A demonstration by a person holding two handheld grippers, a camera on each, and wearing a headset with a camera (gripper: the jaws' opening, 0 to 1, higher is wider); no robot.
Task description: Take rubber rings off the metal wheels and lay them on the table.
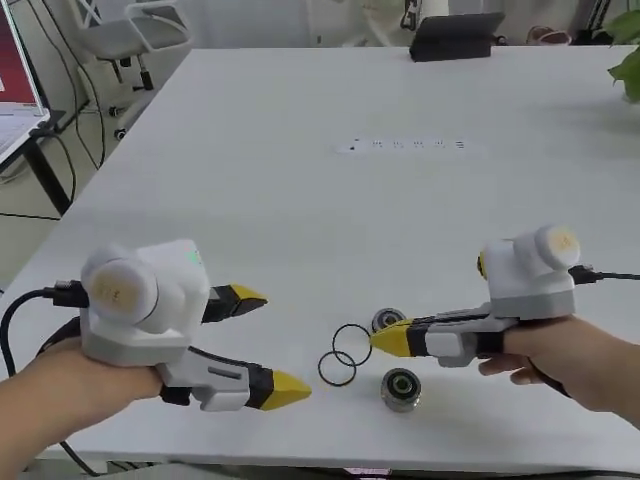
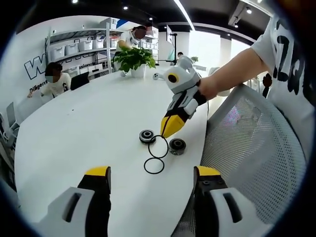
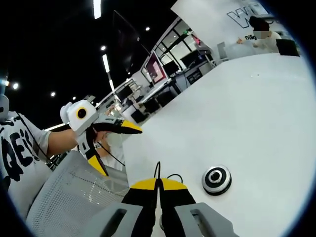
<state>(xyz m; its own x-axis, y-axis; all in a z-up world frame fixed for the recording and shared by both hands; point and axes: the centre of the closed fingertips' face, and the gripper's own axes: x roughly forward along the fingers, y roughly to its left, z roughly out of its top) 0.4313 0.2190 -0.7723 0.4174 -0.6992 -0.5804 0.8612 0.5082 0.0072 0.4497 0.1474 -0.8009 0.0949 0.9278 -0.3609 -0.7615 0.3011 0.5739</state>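
Note:
Two metal wheels (image 1: 388, 320) (image 1: 401, 388) lie near the front edge of the white table (image 1: 300, 200). Two thin black rubber rings sit just left of them. One ring (image 1: 337, 367) lies flat. The other ring (image 1: 352, 340) is pinched at the tip of my right gripper (image 1: 378, 341), which is shut on it. In the right gripper view the ring's edge rises from between the closed jaws (image 3: 158, 185), beside one wheel (image 3: 216, 179). My left gripper (image 1: 270, 343) hovers open to the left, holding nothing. It faces the rings (image 2: 154, 166) and wheels (image 2: 147, 136) (image 2: 177, 146).
A row of sockets (image 1: 405, 146) is set into the table's middle. A dark stand (image 1: 455, 38) sits at the far edge and a plant (image 1: 628, 60) at the far right. A mesh chair (image 2: 247, 148) stands at the near edge, where people sit at the far side.

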